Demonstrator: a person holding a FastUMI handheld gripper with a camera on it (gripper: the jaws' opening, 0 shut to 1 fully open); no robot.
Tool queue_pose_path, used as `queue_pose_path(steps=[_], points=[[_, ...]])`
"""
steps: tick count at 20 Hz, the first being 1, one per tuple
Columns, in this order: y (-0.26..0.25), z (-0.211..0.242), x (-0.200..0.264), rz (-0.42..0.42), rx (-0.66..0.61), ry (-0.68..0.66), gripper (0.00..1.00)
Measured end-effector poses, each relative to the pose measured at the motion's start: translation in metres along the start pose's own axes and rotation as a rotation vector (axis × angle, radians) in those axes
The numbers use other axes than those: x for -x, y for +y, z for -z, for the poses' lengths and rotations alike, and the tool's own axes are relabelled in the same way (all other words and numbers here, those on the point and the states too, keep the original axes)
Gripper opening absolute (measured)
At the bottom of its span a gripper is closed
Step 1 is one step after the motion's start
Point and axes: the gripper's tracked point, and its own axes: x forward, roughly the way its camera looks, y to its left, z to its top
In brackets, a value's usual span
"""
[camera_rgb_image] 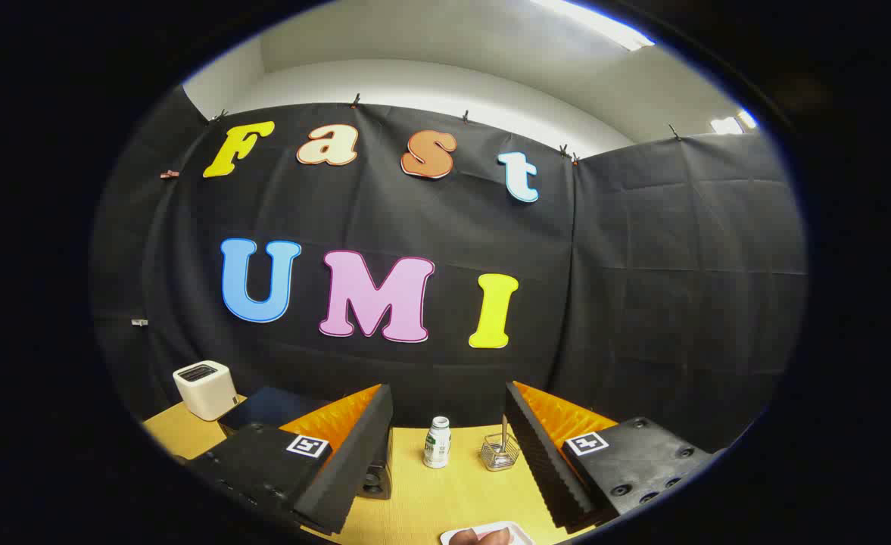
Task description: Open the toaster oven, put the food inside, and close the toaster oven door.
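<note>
My gripper [448,393] is held high above a yellow table [445,499], open, with nothing between its fingers. The toaster oven [267,405] is a dark box mostly hidden behind the left finger; a round knob on its front [374,484] peeks out beside that finger. I cannot tell how its door stands. Below the fingers, at the near table edge, a white plate [517,530] carries a brownish piece of food [480,537], only partly in view.
A small white bottle [437,442] and a wire basket [500,452] with a utensil in it stand on the table between the fingers. A white cube-shaped appliance [204,389] sits at the far left corner. Black cloth walls close in behind.
</note>
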Motion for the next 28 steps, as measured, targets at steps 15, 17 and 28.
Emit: queue_pose_path(steps=[15,17,28], points=[[0.037,0.002,0.003,-0.034,-0.039,0.024,0.98],[0.046,0.003,0.003,-0.042,-0.046,0.032,0.98],[0.156,0.048,-0.011,-0.152,-0.080,0.127,0.98]])
